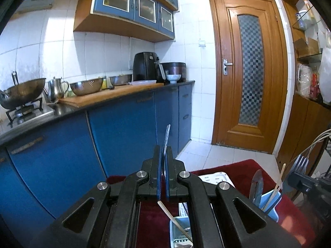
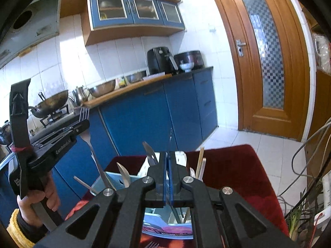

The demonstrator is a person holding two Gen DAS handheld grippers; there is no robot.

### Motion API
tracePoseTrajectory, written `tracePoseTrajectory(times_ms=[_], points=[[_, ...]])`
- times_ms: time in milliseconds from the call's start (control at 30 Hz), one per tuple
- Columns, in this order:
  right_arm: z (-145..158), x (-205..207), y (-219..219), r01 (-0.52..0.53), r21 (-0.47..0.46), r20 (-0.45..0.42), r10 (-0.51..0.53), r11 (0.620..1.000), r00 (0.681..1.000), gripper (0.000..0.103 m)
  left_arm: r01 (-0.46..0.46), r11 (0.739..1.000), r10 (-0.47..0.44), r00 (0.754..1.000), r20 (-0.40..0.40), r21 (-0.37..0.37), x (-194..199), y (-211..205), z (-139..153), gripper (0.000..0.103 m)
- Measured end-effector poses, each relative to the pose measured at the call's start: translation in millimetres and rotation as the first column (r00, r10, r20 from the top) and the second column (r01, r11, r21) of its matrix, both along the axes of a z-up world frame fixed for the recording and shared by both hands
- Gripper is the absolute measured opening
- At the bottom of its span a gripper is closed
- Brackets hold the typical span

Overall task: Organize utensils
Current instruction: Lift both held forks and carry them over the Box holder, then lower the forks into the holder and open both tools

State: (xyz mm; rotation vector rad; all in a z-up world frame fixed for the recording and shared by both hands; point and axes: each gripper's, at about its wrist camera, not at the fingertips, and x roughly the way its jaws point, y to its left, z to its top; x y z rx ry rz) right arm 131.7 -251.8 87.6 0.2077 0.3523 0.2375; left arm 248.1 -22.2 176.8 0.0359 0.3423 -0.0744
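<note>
Blue kitchen cabinets (image 1: 124,128) and a wooden door (image 1: 248,72) fill the background, with a wok (image 1: 22,92), steel bowl (image 1: 86,85) and air fryer (image 1: 144,66) along the counter (image 1: 115,92). Nearer, a red cloth (image 2: 231,165) covers a table that carries a pale blue holder (image 1: 271,201) of cutlery and chopsticks (image 1: 278,186). Much of the holder sits behind the gripper frames. The left gripper (image 1: 164,155) is clamped on a thin metal utensil (image 1: 166,138), seen edge-on; the right-wrist view shows fork tines (image 2: 83,112) above it. The right gripper (image 2: 167,161) pinches another thin utensil (image 2: 170,136), its type unclear, above the holder.
</note>
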Motion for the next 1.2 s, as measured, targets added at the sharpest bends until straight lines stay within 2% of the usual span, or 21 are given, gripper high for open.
tracePoseTrajectory(times_ms=[400,767,867,933,967,1200], points=[[-27.1,13.6,4.0,-0.029,0.005,-0.065,0.030,1.000,0.997,0.003,0.029,0.999,-0.027,0.998,-0.062,0.028,3.2,-15.2,-44.4,0.001],[-28.9,13.1,6.5,-0.050,0.018,-0.080,0.051,0.999,0.995,0.004,0.057,0.998,-0.057,0.992,-0.110,-0.002,-1.2,-17.3,-58.5,0.003],[-29.2,12.9,5.4,-0.051,0.028,-0.085,0.053,0.998,0.995,0.007,0.070,0.997,-0.073,0.989,-0.131,-0.026,-1.5,-16.5,-58.8,0.006],[-28.3,11.9,3.6,-0.051,0.040,-0.082,0.054,0.998,0.995,0.012,0.074,0.997,-0.078,0.988,-0.134,-0.035,-2.3,-15.6,-57.6,0.020],[-27.7,11.0,2.7,-0.052,0.045,-0.079,0.056,0.998,0.995,0.013,0.073,0.997,-0.077,0.989,-0.128,-0.036,-4.4,-15.4,-56.8,0.022],[-19.3,2.7,0.2,-0.048,0.067,-0.054,0.051,0.997,0.997,0.019,0.087,0.995,-0.093,0.989,-0.118,-0.051,-17.4,-15.0,-46.5,0.023]])
